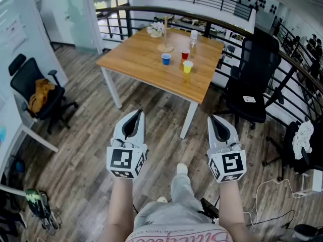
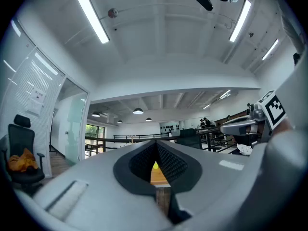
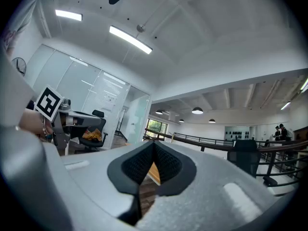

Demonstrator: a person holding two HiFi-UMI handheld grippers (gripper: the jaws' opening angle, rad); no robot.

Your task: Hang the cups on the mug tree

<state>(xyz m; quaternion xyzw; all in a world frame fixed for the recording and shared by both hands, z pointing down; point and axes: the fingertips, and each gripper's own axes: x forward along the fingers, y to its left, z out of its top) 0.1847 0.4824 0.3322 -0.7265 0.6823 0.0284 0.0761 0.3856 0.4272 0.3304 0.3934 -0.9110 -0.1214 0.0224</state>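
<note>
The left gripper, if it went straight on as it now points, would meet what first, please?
Nothing is close ahead of the left gripper. Its own view lines up on the wooden table and the yellow cup on it, so the table's near edge likely comes first, though depth is unclear.

Three cups (image 1: 166, 59), one mug tree (image 1: 165, 46), one table (image 1: 136, 59), seemingly one bottle (image 1: 194, 37).

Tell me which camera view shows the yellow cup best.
The head view: the yellow cup stands whole on the table. The left gripper view shows only a sliver; the right gripper view, none.
</note>
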